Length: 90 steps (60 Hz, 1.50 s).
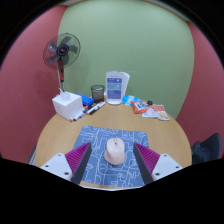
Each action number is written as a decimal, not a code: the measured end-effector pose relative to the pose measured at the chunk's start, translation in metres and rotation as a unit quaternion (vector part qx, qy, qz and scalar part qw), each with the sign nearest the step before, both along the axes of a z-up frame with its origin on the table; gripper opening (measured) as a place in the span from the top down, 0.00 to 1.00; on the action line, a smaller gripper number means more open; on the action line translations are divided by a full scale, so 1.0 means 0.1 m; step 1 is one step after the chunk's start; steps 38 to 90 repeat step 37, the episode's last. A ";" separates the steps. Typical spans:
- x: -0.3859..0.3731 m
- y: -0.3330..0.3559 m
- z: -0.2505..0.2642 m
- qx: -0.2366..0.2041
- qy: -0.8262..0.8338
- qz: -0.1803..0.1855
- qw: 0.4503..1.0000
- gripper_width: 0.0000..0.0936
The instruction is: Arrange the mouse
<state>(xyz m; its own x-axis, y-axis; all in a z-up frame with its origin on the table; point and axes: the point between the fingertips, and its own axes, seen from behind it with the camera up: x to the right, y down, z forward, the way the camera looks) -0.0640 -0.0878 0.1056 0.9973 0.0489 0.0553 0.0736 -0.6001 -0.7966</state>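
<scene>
A white mouse (115,151) lies on a blue patterned mouse mat (112,137) on a round wooden table (60,127). My gripper (113,160) is open, with one pink-padded finger (79,157) to the mouse's left and the other finger (147,158) to its right. The mouse stands between the fingers with a gap at each side and rests on the mat.
At the table's back stand a white box (67,104), a dark mesh cup (97,92), a white and blue jug (116,88), and small items and cards (152,109) to the right. A standing fan (61,50) is behind the table, by red and green walls.
</scene>
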 end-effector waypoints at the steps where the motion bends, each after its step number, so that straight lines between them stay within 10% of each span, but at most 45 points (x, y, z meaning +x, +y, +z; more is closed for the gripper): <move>1: -0.01 -0.06 0.08 0.002 -0.001 0.000 1.000 0.10; 37: -0.38 -1.81 1.14 0.029 -0.019 -0.038 0.999 0.10; 90: -0.38 -1.81 1.14 0.029 -0.019 -0.038 0.999 0.10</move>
